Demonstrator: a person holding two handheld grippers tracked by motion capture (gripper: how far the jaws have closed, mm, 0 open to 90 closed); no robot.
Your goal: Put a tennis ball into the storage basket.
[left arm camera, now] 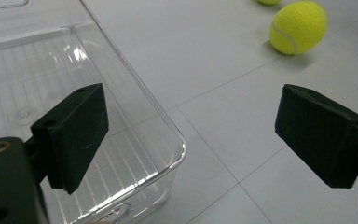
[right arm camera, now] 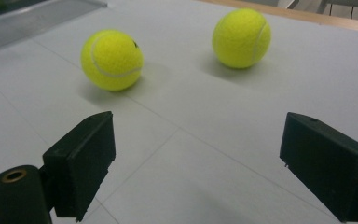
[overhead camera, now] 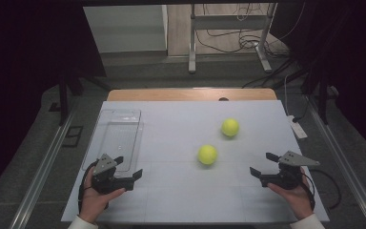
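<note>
Left gripper (overhead camera: pixel 127 168) and right gripper (overhead camera: pixel 263 163) are both sitting wide open, holding nothing, tennis balls (overhead camera: pixel 207 154) lying between them.

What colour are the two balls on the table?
Both tennis balls are bright yellow-green with pale curved seams, clearest in the right gripper view.
</note>
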